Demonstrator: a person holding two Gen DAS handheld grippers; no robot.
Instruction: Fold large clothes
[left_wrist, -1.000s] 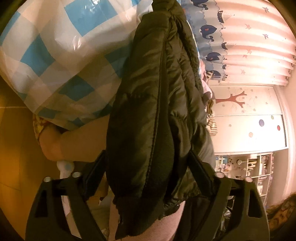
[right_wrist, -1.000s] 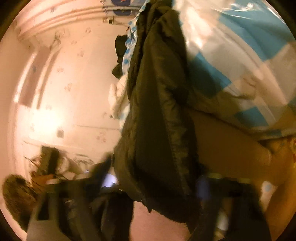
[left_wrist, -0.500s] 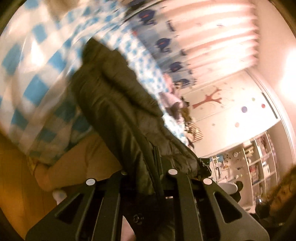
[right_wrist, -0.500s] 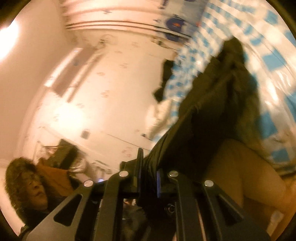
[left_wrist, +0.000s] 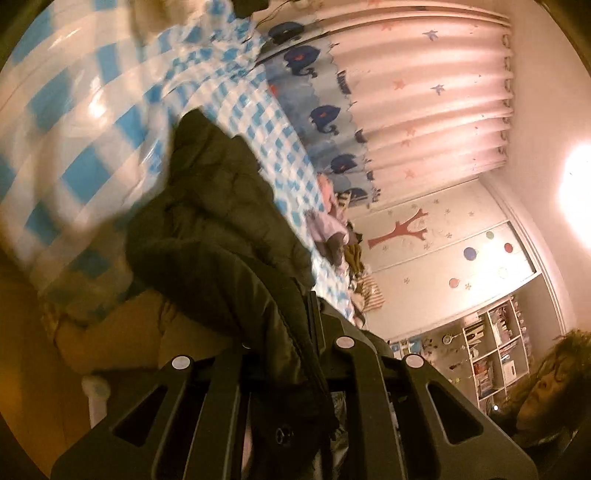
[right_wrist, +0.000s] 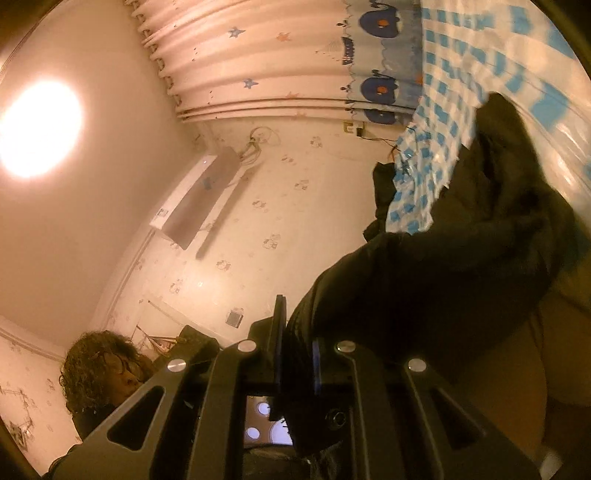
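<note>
A dark quilted jacket (left_wrist: 221, 229) hangs off the edge of a bed with a blue-and-white checked cover (left_wrist: 85, 122). My left gripper (left_wrist: 295, 332) is shut on the jacket's edge, which runs from the bed down between the fingers. In the right wrist view the same jacket (right_wrist: 461, 258) stretches from the checked cover (right_wrist: 436, 147) to my right gripper (right_wrist: 295, 332), which is shut on its fabric. Both views are tilted steeply.
A star-and-whale curtain (left_wrist: 406, 92) hangs behind the bed. Other clothes (left_wrist: 332, 229) lie further along the bed. A wardrobe with tree decals (left_wrist: 443, 251) and shelves (left_wrist: 491, 347) stand beyond. A curly-haired person (right_wrist: 107, 369) is close behind the grippers. An air conditioner (right_wrist: 199, 199) is on the wall.
Both grippers have closed on the jacket's edge and swung, so the views tilted toward the room and ceiling. The jacket now stretches from the bed to the grippers.
</note>
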